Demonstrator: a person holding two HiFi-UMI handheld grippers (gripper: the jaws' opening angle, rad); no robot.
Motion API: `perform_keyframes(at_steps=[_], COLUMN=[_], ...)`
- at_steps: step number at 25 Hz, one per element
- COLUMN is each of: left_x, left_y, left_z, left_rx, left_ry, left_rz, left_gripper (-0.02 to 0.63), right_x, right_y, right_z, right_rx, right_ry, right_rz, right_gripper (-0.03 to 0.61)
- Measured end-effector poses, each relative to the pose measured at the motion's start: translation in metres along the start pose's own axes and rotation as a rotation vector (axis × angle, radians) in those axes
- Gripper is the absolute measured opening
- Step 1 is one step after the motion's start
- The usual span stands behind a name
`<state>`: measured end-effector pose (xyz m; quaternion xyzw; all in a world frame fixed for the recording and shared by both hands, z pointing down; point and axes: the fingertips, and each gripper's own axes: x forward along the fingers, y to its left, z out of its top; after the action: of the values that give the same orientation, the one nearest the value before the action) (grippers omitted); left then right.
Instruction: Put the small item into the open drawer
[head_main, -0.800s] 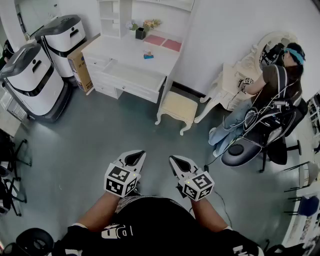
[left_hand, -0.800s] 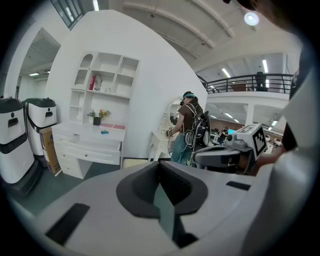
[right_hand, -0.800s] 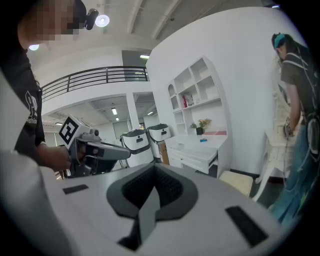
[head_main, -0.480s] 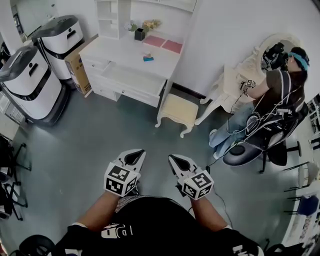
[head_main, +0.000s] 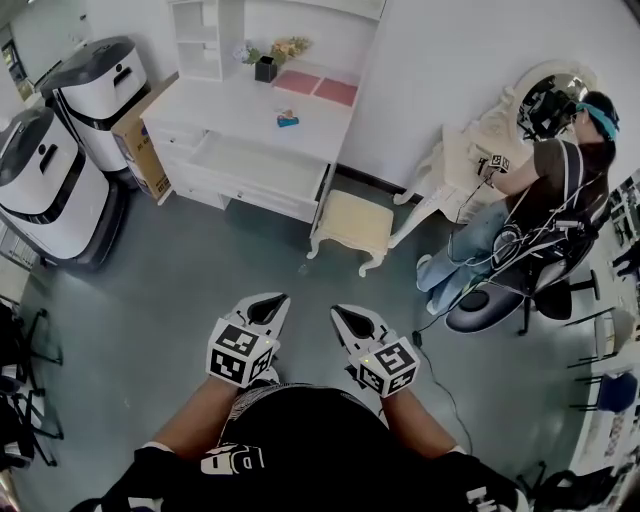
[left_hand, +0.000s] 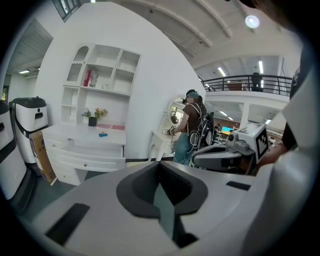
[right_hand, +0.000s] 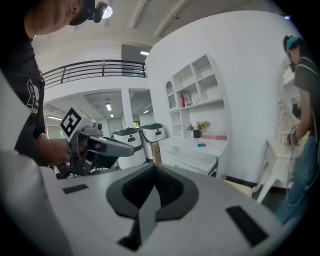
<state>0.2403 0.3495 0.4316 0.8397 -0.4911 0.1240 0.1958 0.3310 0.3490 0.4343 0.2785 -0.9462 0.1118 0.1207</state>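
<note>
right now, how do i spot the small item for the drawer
Find the white desk against the wall, its drawer pulled open. On its top, in front of two pink mats, lies a small blue item. It is the only blue thing there, far smaller than the mats or the black flower pot.

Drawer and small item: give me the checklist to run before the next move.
1. Drawer open: ok, pulled out of the white desk.
2. Small blue item free to take: ok, lies alone on the desktop.
3. Left gripper ready to grasp: not ok, fingers shut, nothing between them.
4. Right gripper ready to grasp: not ok, fingers shut, nothing between them.
5. Grippers within reach of the item: not ok, both over the floor, far from the desk.
6. Way to the drawer: ok, stool stands off its right end.
</note>
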Motion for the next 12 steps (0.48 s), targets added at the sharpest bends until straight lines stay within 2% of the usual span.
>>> perform_keyframes(at_steps=[5, 12], left_x=[0.002, -0.008], left_y=[0.035, 0.087], left_z=[0.008, 0.008], left_rx=[0.007, 0.003], left_ry=[0.009, 0.016], left_rz=[-0.014, 0.002], left_gripper=[0.014, 0.014], right_x=[0.039, 0.091], right_y=[0.017, 0.024], right_z=[0.006, 0.024], right_rx=[-0.011, -0.002], right_ry=[0.02, 0.009], right_rz=[0.067, 0.06], right_gripper=[0.008, 0.008])
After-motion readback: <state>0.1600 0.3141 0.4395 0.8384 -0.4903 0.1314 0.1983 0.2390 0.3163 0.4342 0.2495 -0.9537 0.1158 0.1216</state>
